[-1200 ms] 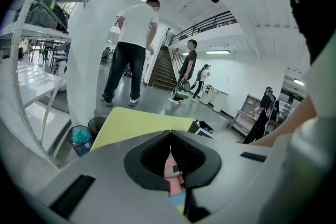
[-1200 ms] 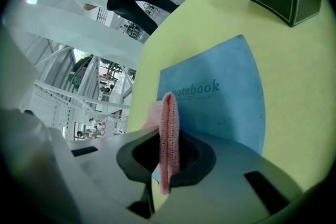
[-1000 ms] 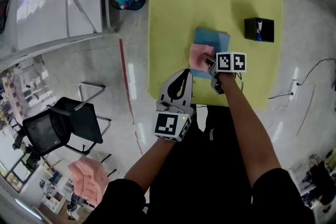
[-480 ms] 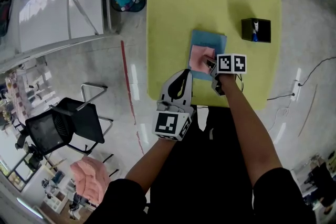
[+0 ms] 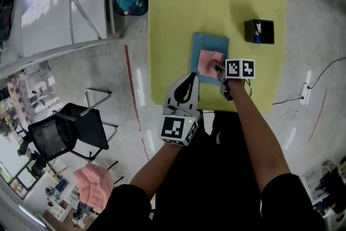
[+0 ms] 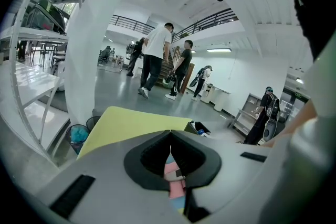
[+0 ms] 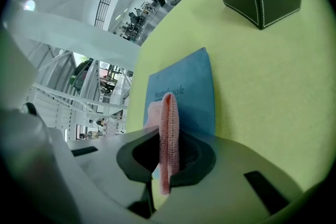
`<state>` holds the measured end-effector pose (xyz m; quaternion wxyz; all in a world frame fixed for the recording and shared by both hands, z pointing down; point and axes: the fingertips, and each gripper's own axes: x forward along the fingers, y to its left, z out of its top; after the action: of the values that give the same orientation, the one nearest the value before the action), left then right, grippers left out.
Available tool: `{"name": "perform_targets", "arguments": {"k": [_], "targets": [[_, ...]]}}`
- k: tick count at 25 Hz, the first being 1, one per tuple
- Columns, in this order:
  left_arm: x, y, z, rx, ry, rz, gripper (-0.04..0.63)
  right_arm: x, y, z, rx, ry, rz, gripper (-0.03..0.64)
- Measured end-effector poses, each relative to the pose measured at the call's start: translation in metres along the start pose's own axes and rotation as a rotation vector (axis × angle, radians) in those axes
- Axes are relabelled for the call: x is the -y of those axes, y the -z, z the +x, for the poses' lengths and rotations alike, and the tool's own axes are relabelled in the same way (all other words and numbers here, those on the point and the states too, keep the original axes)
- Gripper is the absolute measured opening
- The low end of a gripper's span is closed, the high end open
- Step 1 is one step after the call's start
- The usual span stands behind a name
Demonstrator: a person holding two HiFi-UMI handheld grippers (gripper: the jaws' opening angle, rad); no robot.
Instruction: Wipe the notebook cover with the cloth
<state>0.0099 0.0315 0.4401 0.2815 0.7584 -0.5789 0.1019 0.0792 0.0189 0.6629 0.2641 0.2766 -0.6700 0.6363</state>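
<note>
Head view: the right tongs (image 5: 219, 68) hold the pink cloth (image 5: 208, 60) on the blue notebook (image 5: 204, 43), mid-desk (image 5: 173, 8); the left tongs (image 5: 188, 76) hover clear of it.
Left gripper view: jaws together, empty.
Right gripper view: jaws pinch a thin cloth fold (it could slip out), and the unpinned notebook may slide.

Grey left gripper (image 5: 188, 77) and right gripper (image 5: 217, 67), black-and-white marker cubes (image 5: 239, 68), black sleeves (image 5: 282, 197).

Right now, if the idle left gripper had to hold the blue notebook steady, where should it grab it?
Probably the bare left edge of the notebook, coming in low from the left. It lies flat on the table, so only a thin edge can be pinched, and the cloth and the right gripper cover its middle.
</note>
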Motion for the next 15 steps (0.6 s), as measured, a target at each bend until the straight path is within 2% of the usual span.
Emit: {"name": "perform_targets", "arguments": {"k": [5, 15], "targets": [[0.006, -0.002, 0.002, -0.003, -0.002, 0.011, 0.015, 0.007, -0.001, -0.007, -0.009, 0.014, -0.029, 0.037], [0.01, -0.008, 0.002, -0.013, -0.034, 0.031, 0.015, 0.021, -0.003, -0.02, -0.027, 0.009, -0.023, 0.038]]}}
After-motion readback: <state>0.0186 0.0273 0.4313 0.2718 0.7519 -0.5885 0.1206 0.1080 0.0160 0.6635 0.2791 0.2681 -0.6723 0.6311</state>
